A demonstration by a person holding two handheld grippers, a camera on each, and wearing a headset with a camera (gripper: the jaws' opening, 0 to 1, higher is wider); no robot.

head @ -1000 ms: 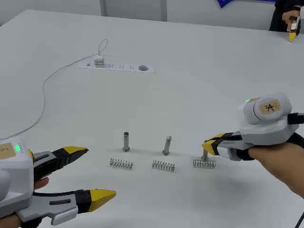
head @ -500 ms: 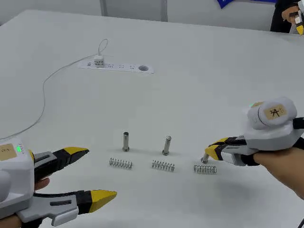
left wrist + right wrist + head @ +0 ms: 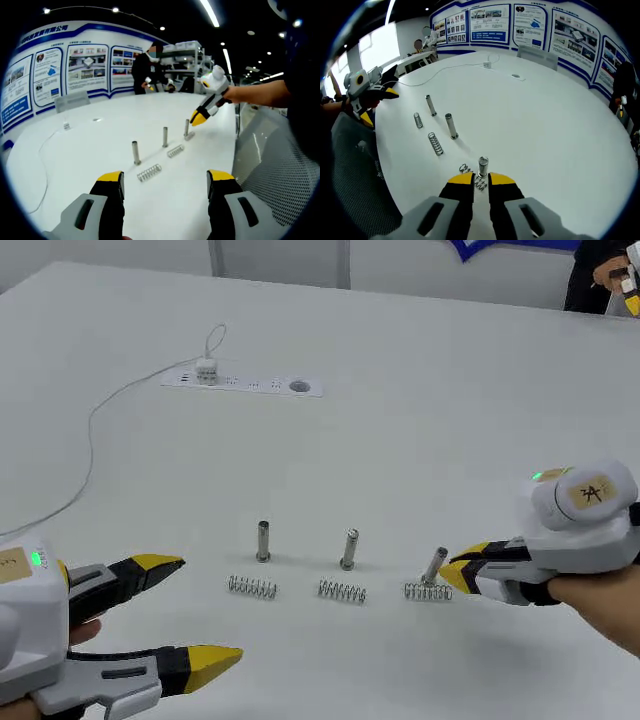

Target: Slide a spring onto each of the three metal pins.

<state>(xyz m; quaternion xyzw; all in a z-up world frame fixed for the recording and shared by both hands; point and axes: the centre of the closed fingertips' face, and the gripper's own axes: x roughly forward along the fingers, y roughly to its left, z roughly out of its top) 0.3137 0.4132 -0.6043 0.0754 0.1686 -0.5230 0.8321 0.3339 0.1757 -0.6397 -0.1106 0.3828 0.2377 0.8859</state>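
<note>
White worktop (image 3: 400, 420). Left tool (image 3: 210, 607): jaws wide apart, above the near-left area. Right tool (image 3: 481, 179): jaws almost together, tips at the right spring (image 3: 427, 592), beside the leaning right pin (image 3: 436, 565). Left pin (image 3: 262, 540) and middle pin (image 3: 350, 548) stand upright; left spring (image 3: 251, 587) and middle spring (image 3: 342, 591) lie flat before them.

Three metal pins (image 3: 263, 540) (image 3: 349, 548) (image 3: 436, 565), three springs (image 3: 252, 587) (image 3: 342, 591) (image 3: 428, 592), two yellow-tipped tools (image 3: 205, 607) (image 3: 461, 575), one power strip (image 3: 245, 383), one white cable (image 3: 100, 410).
</note>
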